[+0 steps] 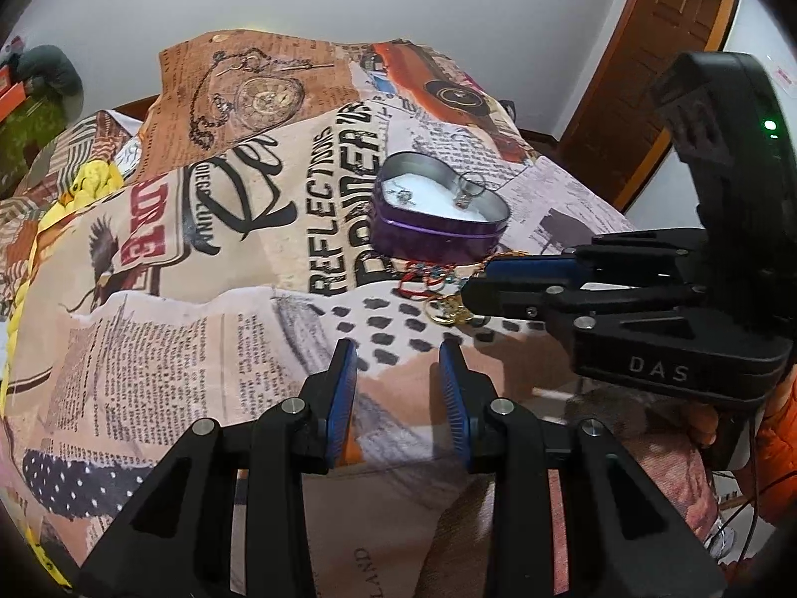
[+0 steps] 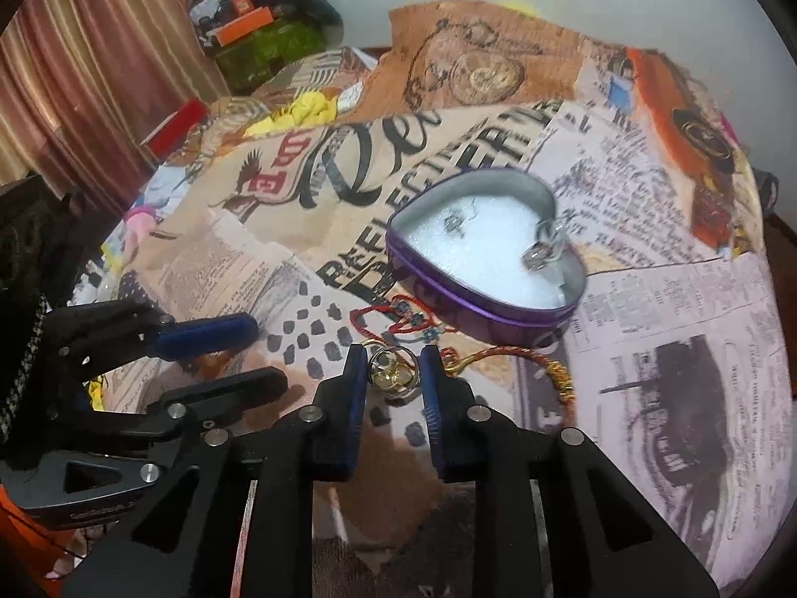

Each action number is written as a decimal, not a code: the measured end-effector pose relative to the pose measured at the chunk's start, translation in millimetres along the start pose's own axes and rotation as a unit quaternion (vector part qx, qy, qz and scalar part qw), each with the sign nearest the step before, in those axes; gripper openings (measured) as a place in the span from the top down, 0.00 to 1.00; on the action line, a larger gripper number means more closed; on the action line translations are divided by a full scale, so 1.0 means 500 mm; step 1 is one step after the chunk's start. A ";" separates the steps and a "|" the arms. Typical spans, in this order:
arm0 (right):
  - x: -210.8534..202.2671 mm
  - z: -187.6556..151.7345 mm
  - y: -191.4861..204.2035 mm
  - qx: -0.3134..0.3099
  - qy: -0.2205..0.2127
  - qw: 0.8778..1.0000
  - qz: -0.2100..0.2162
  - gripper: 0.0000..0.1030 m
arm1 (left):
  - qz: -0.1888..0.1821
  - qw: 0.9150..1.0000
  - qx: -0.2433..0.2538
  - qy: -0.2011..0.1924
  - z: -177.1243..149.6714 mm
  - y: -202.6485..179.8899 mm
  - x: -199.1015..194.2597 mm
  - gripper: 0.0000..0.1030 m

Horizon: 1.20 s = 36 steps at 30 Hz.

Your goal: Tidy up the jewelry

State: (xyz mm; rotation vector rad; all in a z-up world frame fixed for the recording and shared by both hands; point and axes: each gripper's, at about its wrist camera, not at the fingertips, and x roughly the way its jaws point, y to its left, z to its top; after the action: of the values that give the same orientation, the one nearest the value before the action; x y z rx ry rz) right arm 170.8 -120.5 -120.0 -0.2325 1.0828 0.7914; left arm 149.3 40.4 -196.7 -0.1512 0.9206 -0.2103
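Black linkage grippers (image 1: 397, 349), blue ribbed pads (image 2: 354, 378), silver pivot screws, "DAS" lettering, perhaps an orange sleeve (image 1: 777, 448).

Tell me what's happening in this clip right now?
A person with two handheld grippers is sorting jewelry on a printed cloth. The right gripper, open, straddles a small gold ring cluster. The left gripper hovers open and empty. The purple heart tin already holds two small pieces; a red cord bracelet lies outside.

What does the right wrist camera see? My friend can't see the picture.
The right gripper, jaws open, frames a small gold and silver ring cluster on a newspaper-print blanket. Beyond lie a red cord bracelet and an open purple heart-shaped tin holding jewelry.
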 end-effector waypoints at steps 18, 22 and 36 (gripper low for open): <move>-0.059 -0.042 -0.076 0.041 -0.032 0.999 -0.014 0.81 | -0.017 0.999 0.036 0.017 0.040 -0.070 0.050 0.74; -0.060 -0.047 -0.082 0.043 -0.036 0.998 -0.008 0.81 | -0.002 0.999 0.038 0.024 0.051 -0.073 0.075 0.74; -0.065 -0.061 -0.111 0.058 -0.040 0.997 -0.001 0.81 | 0.022 0.997 0.068 0.031 0.055 -0.096 0.095 0.77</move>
State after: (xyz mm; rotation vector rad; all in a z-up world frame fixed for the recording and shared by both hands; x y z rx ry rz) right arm 179.6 -191.1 -117.9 -0.1021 1.0484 0.7284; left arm 193.7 -16.4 -206.2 0.0010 0.9666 -0.2375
